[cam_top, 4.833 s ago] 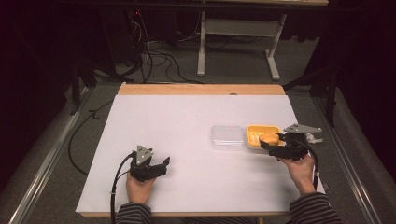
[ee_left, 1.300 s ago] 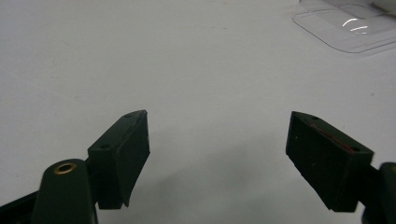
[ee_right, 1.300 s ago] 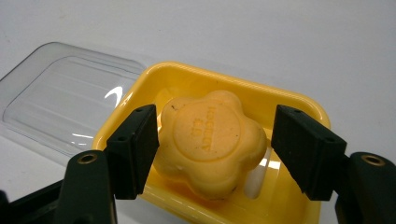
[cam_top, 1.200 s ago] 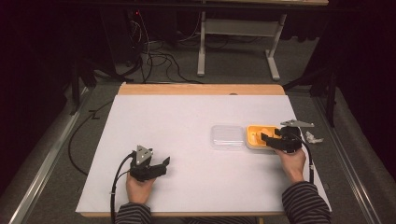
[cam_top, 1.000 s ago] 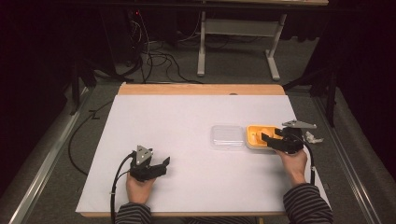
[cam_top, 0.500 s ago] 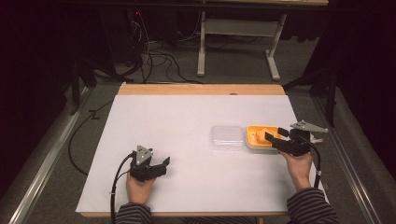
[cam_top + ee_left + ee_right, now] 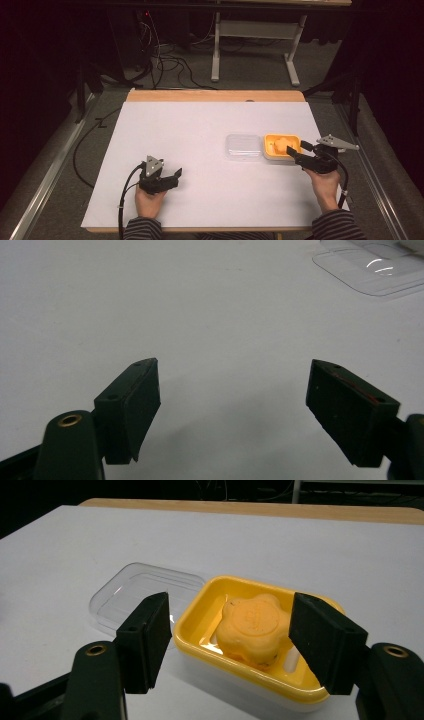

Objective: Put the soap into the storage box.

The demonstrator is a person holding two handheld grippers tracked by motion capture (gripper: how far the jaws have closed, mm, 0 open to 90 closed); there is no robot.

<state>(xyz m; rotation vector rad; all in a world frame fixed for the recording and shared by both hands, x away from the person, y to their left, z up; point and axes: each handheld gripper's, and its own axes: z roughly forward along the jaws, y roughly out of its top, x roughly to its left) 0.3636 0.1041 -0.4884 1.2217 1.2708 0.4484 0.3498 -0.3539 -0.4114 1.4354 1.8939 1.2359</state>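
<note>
A yellow soap dish (image 7: 281, 146) (image 7: 200, 607) stands at the right of the white table and holds an orange flower-shaped soap (image 7: 281, 145) (image 7: 252, 625). Its clear plastic lid (image 7: 243, 146) (image 7: 135, 587) (image 7: 372, 267) lies flat on the table, touching the dish's left side. My right gripper (image 7: 298, 152) (image 7: 232, 645) is open just short of the dish, with nothing between its jaws. My left gripper (image 7: 175, 176) (image 7: 232, 405) rests open near the front left of the table over bare surface.
The white table top (image 7: 200, 135) has a wooden strip (image 7: 215, 95) along its far edge. Cables (image 7: 165, 55) and a grey table frame (image 7: 250, 35) sit on the floor beyond. A black cable (image 7: 125, 200) trails from the left gripper.
The right gripper has drawn back from the soap dish toward the right and front, leaving the soap in the dish. The left gripper has not moved.
</note>
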